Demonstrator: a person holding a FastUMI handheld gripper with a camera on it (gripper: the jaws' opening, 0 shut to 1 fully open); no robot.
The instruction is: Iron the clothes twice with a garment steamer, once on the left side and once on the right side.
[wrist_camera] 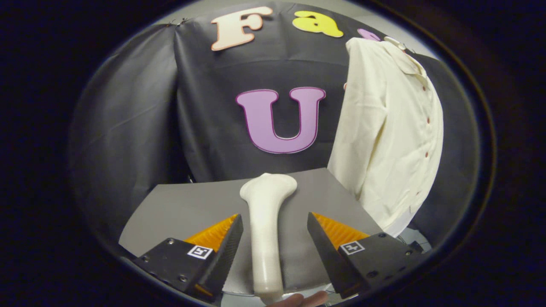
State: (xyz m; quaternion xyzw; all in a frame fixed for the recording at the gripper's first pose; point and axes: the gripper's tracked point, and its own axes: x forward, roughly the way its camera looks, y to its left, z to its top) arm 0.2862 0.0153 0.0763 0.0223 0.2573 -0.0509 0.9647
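A white garment steamer [266, 226] lies on the grey table [179, 209], its handle toward me and its wide head pointing at the back wall. My gripper [275, 221] is open, and the steamer's handle lies between the two fingers with a gap on each side. A cream button-up shirt [390, 132] hangs on a hanger beyond and to the right of the fingers, its hem reaching down past the table's right edge.
Black cloth walls close the booth behind and to the left of the table. Part of a hand [298, 299] shows just below the steamer's handle end. The table's right edge runs close to the hanging shirt.
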